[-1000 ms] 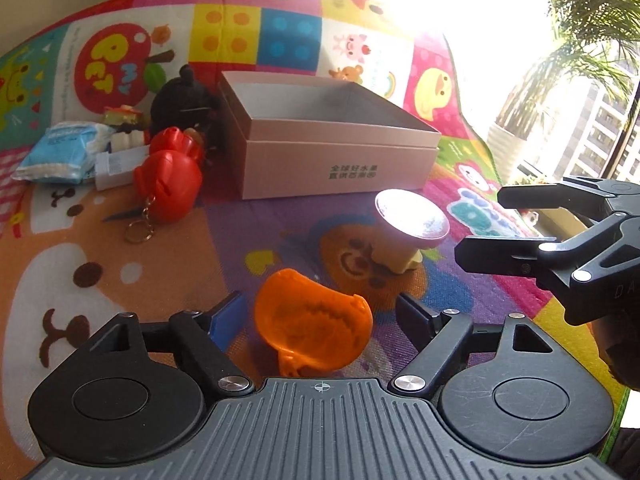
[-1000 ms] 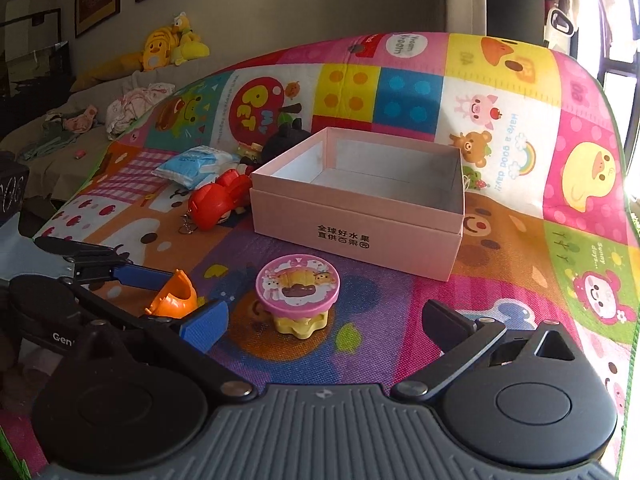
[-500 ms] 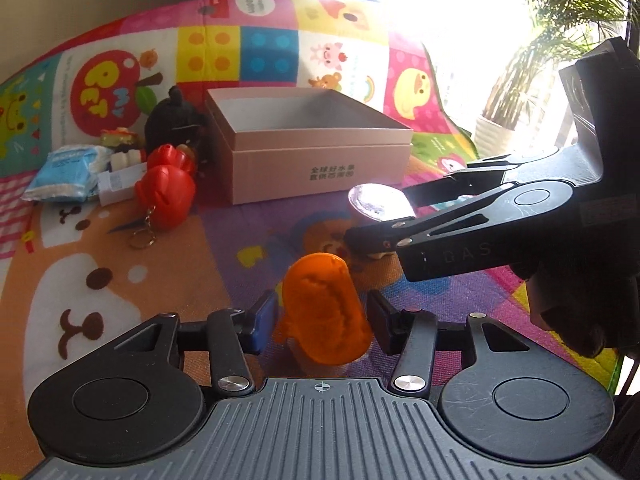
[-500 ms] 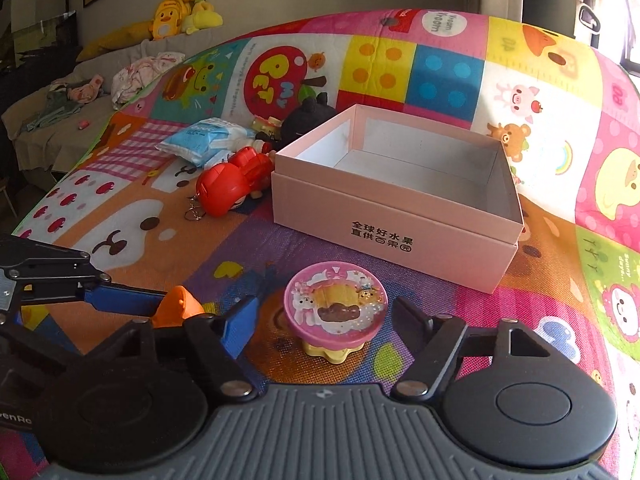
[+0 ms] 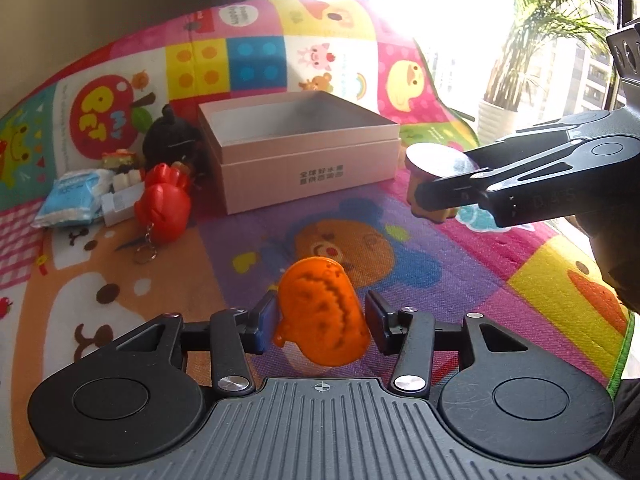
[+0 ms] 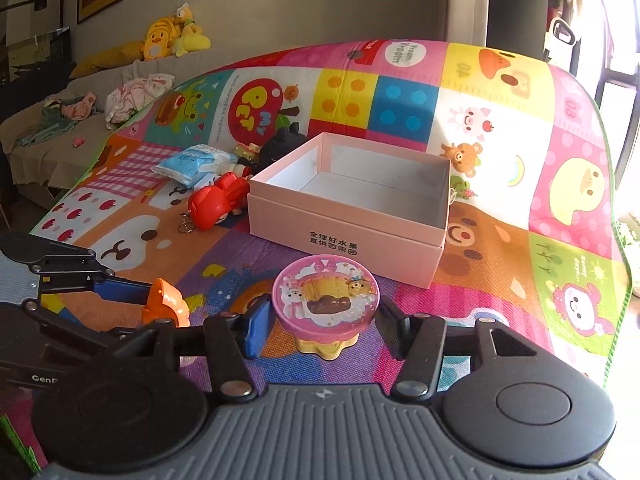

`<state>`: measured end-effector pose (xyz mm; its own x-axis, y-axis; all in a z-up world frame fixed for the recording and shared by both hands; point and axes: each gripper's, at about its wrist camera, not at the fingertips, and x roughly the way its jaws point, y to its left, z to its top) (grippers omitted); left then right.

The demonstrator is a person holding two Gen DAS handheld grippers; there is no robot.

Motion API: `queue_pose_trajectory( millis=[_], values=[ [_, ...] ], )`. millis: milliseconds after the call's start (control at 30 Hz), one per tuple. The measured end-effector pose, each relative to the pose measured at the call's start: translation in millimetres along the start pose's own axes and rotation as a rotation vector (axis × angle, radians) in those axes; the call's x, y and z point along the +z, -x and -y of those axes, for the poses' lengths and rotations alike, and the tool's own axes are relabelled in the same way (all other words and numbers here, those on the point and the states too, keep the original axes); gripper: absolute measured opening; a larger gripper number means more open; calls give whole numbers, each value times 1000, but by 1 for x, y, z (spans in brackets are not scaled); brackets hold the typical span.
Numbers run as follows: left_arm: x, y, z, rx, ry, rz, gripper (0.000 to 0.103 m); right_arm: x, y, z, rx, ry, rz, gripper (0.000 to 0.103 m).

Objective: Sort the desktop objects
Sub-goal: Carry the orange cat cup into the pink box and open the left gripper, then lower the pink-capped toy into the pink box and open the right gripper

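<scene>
Orange plastic fills the space between the fingers of the left gripper (image 5: 322, 322) — a small orange toy (image 5: 322, 316) with a jagged moulded edge, pinched between the blue pad on one side and the dark pad on the other and held above the patterned play mat (image 5: 400, 272). The right gripper (image 6: 320, 328) is clamped around a pink-lidded round toy (image 6: 325, 300) whose yellow scalloped base shows beneath the lid; from the left wrist view the same toy (image 5: 434, 162) sits in the dark fingers near the right front corner of the pink box (image 5: 304, 152). That box stands open on the mat, with nothing visible in the part of its pale interior that shows and dark printed characters on its front wall. To the left of the box lies a cluster of other things — a red boxing-glove keychain (image 5: 162, 210), a black plush (image 5: 172, 142) touching the box's left side, a blue-and-white packet (image 5: 72, 200) and a small white carton (image 5: 120, 206). From the right wrist view the orange toy (image 6: 166, 306) and the left gripper's blue finger appear low on the left, well apart from the box.
</scene>
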<state>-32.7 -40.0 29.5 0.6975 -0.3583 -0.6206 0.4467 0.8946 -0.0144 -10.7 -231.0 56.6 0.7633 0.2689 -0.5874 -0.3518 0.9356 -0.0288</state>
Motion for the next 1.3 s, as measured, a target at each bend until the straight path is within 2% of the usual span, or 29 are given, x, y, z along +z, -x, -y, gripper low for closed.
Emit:
queue_pose_trajectory(
  millis=[167,300,433,533,600,633,700,767,833,967,1067,1200,1300],
  values=[
    [20,3,4,23,-42,47,51,1,24,6,-7,11,41,55],
    [56,-1,-1,71,-69,132,51,3,27,8,-8,21,57,55],
    [107,-30,-11,108,-74,212,51,3,17,13,-13,-3,38,55],
    [133,-58,-22,84,-37,232,52,2,7,17,-23,-20,16,55],
    [138,-72,-29,64,-8,216,64,2,3,20,-30,-29,5,55],
    [137,-76,-32,77,6,202,68,2,2,21,-35,-30,4,55],
    [128,-74,-36,86,24,198,85,3,1,24,-43,-27,8,55],
    [114,-69,-40,92,43,189,93,9,-3,25,-51,-20,17,55],
    [96,-62,-45,89,51,179,95,19,-10,25,-69,-6,40,55],
    [64,-52,-60,130,109,138,96,50,-39,29,-104,-3,66,55],
    [46,-43,-73,147,157,117,98,76,-70,29,-165,26,85,55],
    [28,-38,-88,189,162,85,100,98,-109,35,-245,10,21,56],
    [20,-36,-100,245,174,70,100,99,-116,29,-244,16,4,57]
  ],
)
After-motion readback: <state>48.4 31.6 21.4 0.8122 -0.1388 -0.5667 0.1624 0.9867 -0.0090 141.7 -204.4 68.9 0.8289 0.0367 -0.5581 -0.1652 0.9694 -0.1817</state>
